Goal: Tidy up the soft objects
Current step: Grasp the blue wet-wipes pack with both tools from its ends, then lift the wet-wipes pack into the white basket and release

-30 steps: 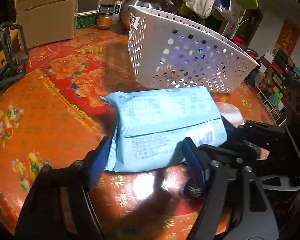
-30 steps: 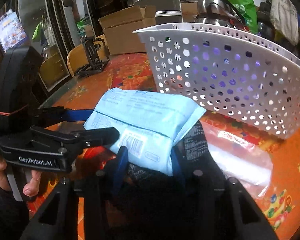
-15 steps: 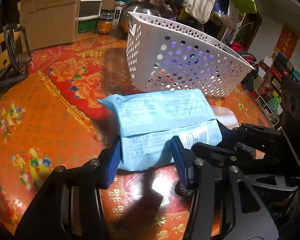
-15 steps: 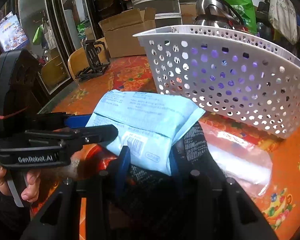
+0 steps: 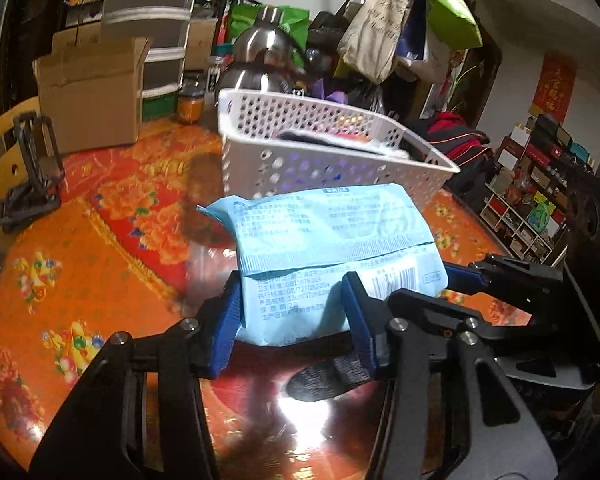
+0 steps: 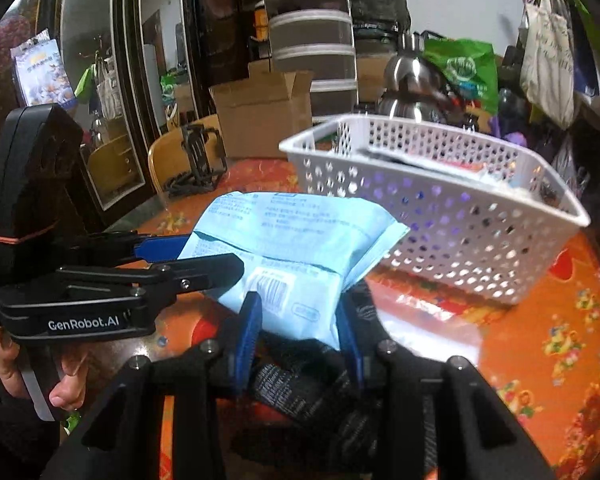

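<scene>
A light blue soft pack [image 5: 324, 240] with printed text and a barcode is held up above the table. My left gripper [image 5: 292, 312] is shut on its near end. My right gripper [image 6: 296, 320] is shut on the barcode end of the same pack [image 6: 292, 248], with a black fabric piece [image 6: 312, 392] under the fingers. The white perforated basket [image 5: 320, 160] stands just behind the pack, with several soft items inside; it also shows in the right wrist view [image 6: 440, 208]. In the right wrist view the left gripper [image 6: 204, 264] comes in from the left.
The round table has an orange-red floral cover [image 5: 80, 260]. A clear plastic bag [image 6: 432, 328] lies by the basket. A cardboard box [image 5: 92, 92], a steel kettle [image 5: 260, 60] and a black stand [image 5: 32, 172] sit at the back. Shelves and bags crowd the room behind.
The left gripper has closed on the blue pack. Both grippers have lifted it off the table, so the basket's inside now shows over its rim.
</scene>
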